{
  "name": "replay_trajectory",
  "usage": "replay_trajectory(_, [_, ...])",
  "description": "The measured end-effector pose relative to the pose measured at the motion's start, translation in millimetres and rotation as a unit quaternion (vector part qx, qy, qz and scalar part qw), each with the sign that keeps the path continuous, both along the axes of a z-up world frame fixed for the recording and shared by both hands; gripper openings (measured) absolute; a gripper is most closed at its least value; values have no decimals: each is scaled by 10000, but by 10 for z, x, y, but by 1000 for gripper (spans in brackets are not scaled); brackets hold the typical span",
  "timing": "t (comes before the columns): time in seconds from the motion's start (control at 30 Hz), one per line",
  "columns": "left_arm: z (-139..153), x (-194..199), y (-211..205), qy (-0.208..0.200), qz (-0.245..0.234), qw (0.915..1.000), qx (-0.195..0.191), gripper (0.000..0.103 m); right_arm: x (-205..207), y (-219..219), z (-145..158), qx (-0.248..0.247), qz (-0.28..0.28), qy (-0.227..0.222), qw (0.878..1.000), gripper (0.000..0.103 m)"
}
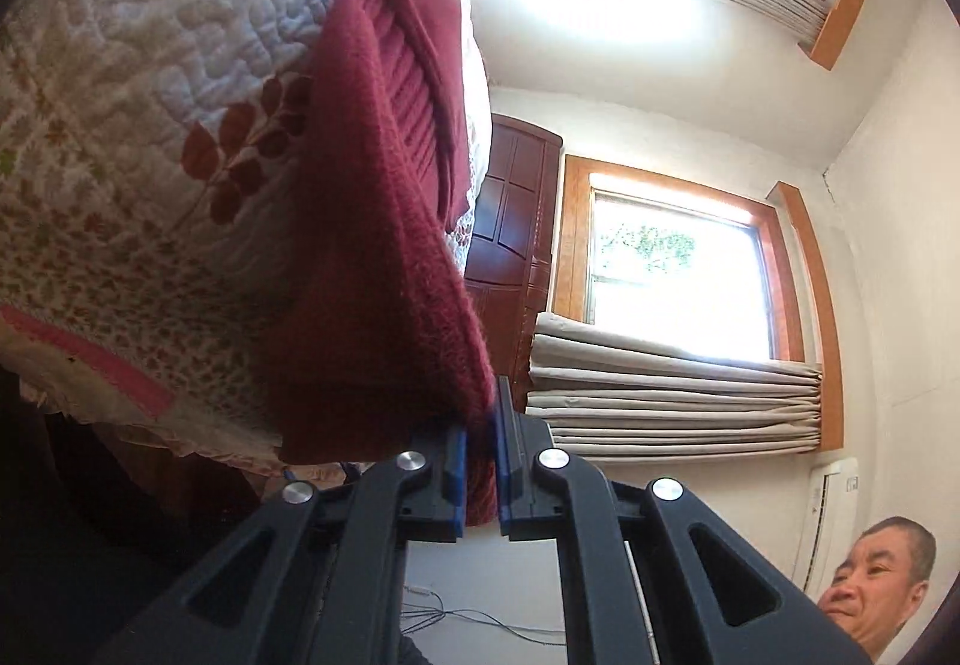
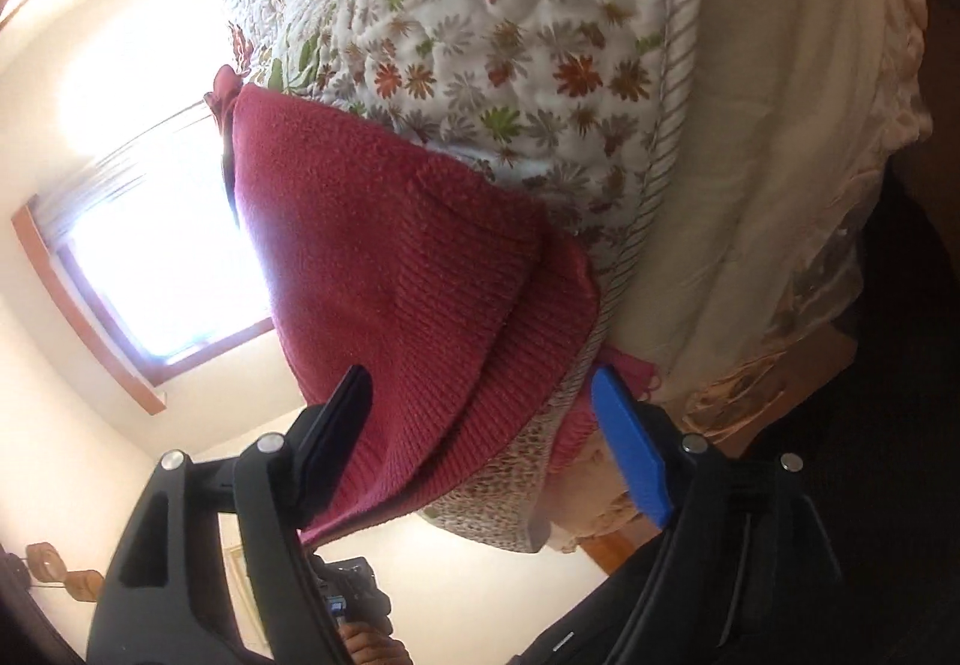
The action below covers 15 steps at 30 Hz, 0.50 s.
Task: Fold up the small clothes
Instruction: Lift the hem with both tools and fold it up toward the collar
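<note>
The dark red knitted sweater [image 1: 372, 221] lies on the floral quilt [image 1: 138, 137] of the bed, close to the bed's edge, with one knit border lifted off the quilt. It is a thick, fuzzy knit with a ribbed band, so I judge it soft, limp and light to moderate in weight, with nothing fragile about it. The wool should grip the pads well rather than slip, but it will stretch and sag wherever it is unsupported. Corners and the ribbed hem look like the best places to take hold, since the doubled knit there is firmer.

The left hand-held gripper [image 1: 480, 461] has its blue-padded jaws drawn close together and pinched on an edge of the sweater, the fabric passing between them. The right hand-held gripper [image 2: 480, 425] stands with jaws spread wide; the ribbed hem of the sweater [image 2: 384, 269] hangs in the gap beside the black finger, not clamped.

The sweater's long axis appears to run away from both cameras across the bed, the ribbed hem nearest the bed's edge. Which end is the neck cannot be told for certain.
</note>
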State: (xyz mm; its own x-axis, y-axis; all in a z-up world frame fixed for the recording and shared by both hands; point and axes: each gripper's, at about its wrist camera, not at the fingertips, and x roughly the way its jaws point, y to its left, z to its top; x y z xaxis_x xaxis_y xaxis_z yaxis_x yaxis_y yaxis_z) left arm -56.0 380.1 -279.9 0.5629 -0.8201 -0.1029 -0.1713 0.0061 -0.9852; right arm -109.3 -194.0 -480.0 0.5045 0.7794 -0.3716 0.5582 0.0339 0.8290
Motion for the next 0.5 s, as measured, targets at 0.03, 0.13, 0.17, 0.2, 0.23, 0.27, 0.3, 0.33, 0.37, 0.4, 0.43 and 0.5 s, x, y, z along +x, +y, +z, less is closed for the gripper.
replay_trajectory(0.03, [24,10,4,-6,8,10000,-15,7,9,53,-47,116,-35,-20,9999,77])
replay_trajectory(0.13, [160,37,85,-45,9,10000,-38,7,44,203,-124,362,-115,-114,9992,77])
replay_trajectory(0.17, [204,21,121,-65,16,10000,-44,7,72,241,-129,426,-154,-168,9988,76])
replay_trajectory(0.2, [240,18,133,-83,24,9999,-56,7,90,261,-132,471,-219,-218,9984,76])
replay_trajectory(0.23, [261,13,141,-107,25,9999,-65,7,105,270,-130,518,-292,-268,9979,75])
replay_trajectory(0.27, [277,7,149,-134,22,9999,-63,7,113,266,-128,566,-359,-316,9972,69])
replay_trajectory(0.3, [279,2,138,-159,16,9999,-53,7,120,253,-121,602,-425,-351,9967,53])
replay_trajectory(0.33, [283,-5,134,-178,9,9998,-32,7,126,222,-111,616,-476,-367,9963,39])
replay_trajectory(0.37, [248,-13,122,-175,6,9998,-21,7,127,188,-91,600,-531,-386,9960,12])
replay_trajectory(0.4, [230,-27,134,-155,9,9999,-15,7,118,131,-22,471,-581,-401,9964,5])
replay_trajectory(0.43, [207,-50,151,-131,13,9999,-1,7,117,74,82,330,-614,-466,9965,5])
replay_trajectory(0.5, [118,-118,184,-84,100,9999,-66,7,128,-18,387,37,-580,-664,9961,5])
